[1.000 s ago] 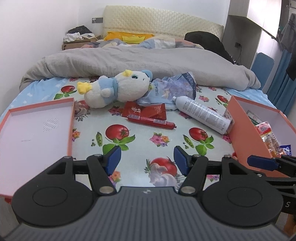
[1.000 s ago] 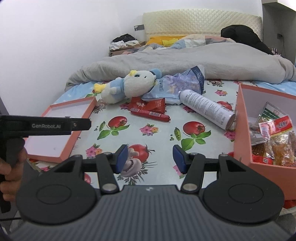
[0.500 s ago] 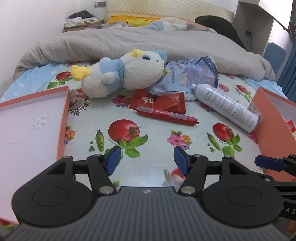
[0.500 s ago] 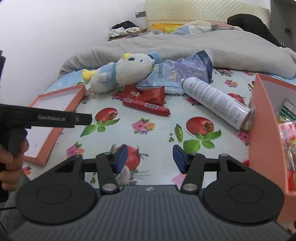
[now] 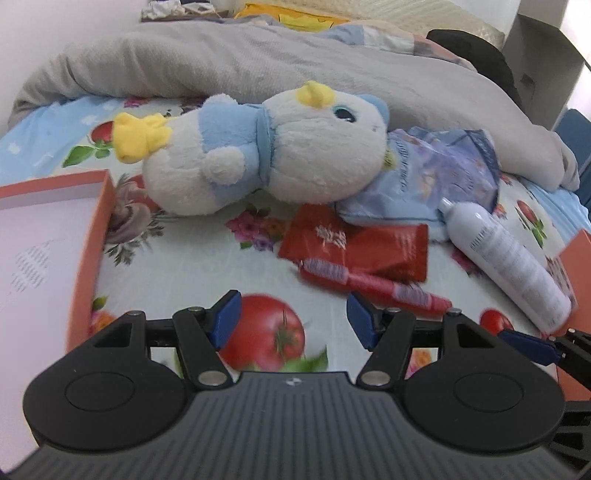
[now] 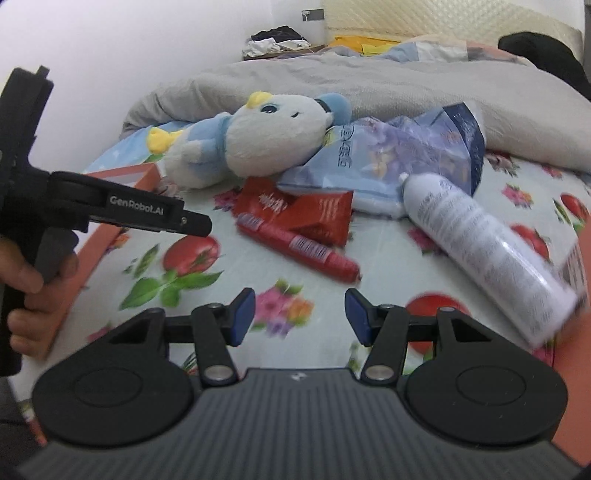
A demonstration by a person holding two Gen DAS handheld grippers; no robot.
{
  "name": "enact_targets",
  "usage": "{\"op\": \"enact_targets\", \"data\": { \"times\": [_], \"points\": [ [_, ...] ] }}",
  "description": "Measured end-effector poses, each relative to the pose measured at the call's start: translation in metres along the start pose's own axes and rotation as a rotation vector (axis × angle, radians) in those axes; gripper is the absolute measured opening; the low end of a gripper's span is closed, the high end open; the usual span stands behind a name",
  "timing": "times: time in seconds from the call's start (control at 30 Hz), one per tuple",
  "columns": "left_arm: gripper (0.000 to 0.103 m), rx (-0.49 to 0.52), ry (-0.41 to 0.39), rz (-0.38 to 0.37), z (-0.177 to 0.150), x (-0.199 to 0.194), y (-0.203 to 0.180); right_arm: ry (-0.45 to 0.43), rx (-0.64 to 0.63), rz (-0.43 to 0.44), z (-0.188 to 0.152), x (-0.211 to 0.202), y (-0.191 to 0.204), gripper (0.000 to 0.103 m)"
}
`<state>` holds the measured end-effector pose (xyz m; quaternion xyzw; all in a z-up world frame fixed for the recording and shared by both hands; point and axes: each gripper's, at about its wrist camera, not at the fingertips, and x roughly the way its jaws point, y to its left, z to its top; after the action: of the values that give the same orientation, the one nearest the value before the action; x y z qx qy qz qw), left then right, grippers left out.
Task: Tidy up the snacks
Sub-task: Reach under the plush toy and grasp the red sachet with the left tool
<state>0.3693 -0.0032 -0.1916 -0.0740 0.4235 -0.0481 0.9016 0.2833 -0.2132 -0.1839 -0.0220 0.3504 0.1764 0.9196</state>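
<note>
Both grippers hung low over the bed, and neither held anything. The left gripper (image 5: 293, 321) had its jaws wide apart above a printed tomato; the right gripper (image 6: 299, 315) was spread just as wide over a flower print.

Only the right view caught the person's left hand (image 6: 26, 291) wrapped round the other tool's handle, out at the left edge. Only the left view showed the lid's (image 5: 33, 266) pale inside with its orange rim; from the right it was a mere orange corner (image 6: 107, 225) behind the left tool. The box (image 5: 576, 254) barely peeked in at the right edge of the left view.

The snacks lay mid-bed: one sausage (image 5: 373, 286) (image 6: 299, 245), touching one red packet (image 5: 354, 245) (image 6: 295, 210) behind it, and one blue bag (image 5: 436, 181) (image 6: 399, 155) partly under the plush (image 5: 258, 147) (image 6: 240, 144). One white bottle (image 5: 509, 262) (image 6: 487, 251) lay tilted at the right, its cap against the bag.

The sheet (image 5: 207, 254) carried tomatoes and flowers. A grey duvet (image 5: 258, 59) was heaped behind, with a padded headboard (image 6: 443, 18), a white wall (image 6: 110, 55) and clothes piled on a nightstand (image 6: 280, 40).
</note>
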Motion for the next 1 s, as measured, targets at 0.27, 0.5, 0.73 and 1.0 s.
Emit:
{"op": "enact_targets", "data": {
  "times": [0.27,0.5,0.73,1.0],
  "points": [
    [0.068,-0.026,0.016,-0.056,0.028,0.058,0.011,0.007,-0.111,-0.007,0.018,0.046,-0.002,0.056],
    [0.067,0.007,0.004,-0.104,0.041,0.084,0.011,0.023,-0.221,-0.018,0.016,0.068,0.009,0.056],
    [0.064,0.027,-0.01,-0.156,0.047,0.098,0.006,0.041,-0.208,0.003,0.015,0.08,0.0,0.056],
    [0.031,0.016,0.017,-0.18,0.044,0.097,0.006,0.093,-0.241,0.037,0.018,0.079,-0.005,0.043]
  ]
}}
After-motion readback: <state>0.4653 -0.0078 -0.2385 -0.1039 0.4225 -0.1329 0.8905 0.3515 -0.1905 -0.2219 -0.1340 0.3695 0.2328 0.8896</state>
